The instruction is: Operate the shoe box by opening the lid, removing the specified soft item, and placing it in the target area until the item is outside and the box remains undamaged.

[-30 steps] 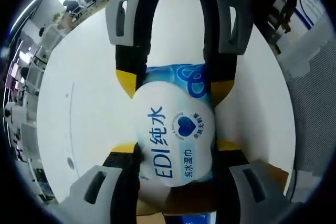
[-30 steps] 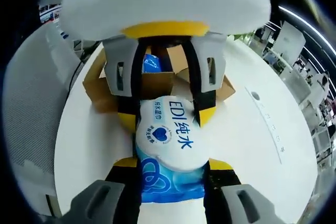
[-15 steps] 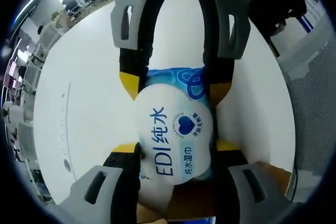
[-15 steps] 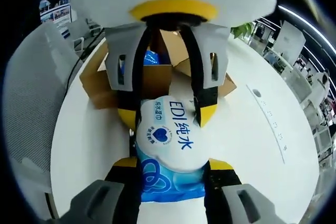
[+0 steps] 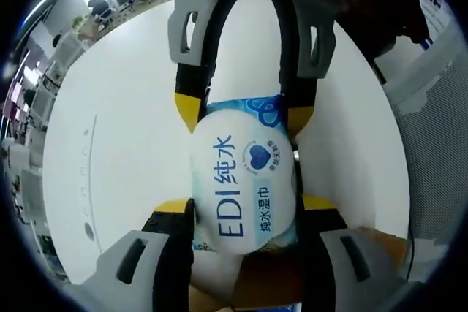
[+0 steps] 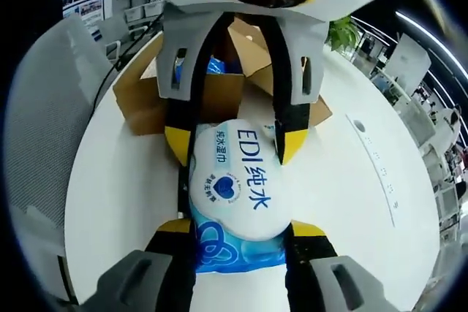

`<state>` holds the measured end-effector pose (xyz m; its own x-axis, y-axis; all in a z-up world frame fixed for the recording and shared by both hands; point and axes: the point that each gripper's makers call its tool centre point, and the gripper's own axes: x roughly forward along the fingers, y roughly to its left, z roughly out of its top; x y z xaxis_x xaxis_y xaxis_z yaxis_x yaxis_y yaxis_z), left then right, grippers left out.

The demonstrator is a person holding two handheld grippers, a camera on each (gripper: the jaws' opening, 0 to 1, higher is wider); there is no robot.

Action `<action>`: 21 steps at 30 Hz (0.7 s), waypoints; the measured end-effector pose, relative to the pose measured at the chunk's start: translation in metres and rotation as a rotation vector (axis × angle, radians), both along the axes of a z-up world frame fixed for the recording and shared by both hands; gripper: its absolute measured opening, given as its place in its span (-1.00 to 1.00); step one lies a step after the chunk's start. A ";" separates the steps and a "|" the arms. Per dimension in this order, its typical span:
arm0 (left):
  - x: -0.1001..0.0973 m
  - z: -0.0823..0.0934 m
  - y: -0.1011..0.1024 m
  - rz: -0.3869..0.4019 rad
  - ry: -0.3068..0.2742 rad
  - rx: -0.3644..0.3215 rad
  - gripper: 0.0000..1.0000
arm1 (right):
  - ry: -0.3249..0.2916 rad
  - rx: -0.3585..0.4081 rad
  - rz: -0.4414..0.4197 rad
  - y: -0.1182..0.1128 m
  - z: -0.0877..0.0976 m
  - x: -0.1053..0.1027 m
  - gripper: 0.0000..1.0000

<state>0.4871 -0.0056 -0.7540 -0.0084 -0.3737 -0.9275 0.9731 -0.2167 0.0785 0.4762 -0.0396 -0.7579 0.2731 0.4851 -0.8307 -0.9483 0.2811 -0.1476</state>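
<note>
Left gripper (image 6: pixel 234 140) now higher over shoe box (image 6: pixel 219 100) | both grippers pinch wipes pack (image 5: pixel 245 184) over white table (image 5: pixel 117 137), outside box | soft, light, slippery film: hold the ends.

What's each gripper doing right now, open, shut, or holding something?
Left gripper: shut on the wet wipes pack, at its near end.
Right gripper: shut on the same wet wipes pack, at the opposite end, above the white table.
</note>
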 end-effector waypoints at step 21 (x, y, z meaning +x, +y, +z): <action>0.012 0.053 0.023 0.095 0.081 -0.111 0.19 | 0.024 0.047 -0.112 -0.015 0.023 -0.014 -0.16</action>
<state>0.4993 0.0175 -0.7015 -0.0406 -0.4767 -0.8781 0.9929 -0.1174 0.0178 0.4626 -0.0545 -0.7348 0.3086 0.4914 -0.8144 -0.9134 0.3920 -0.1096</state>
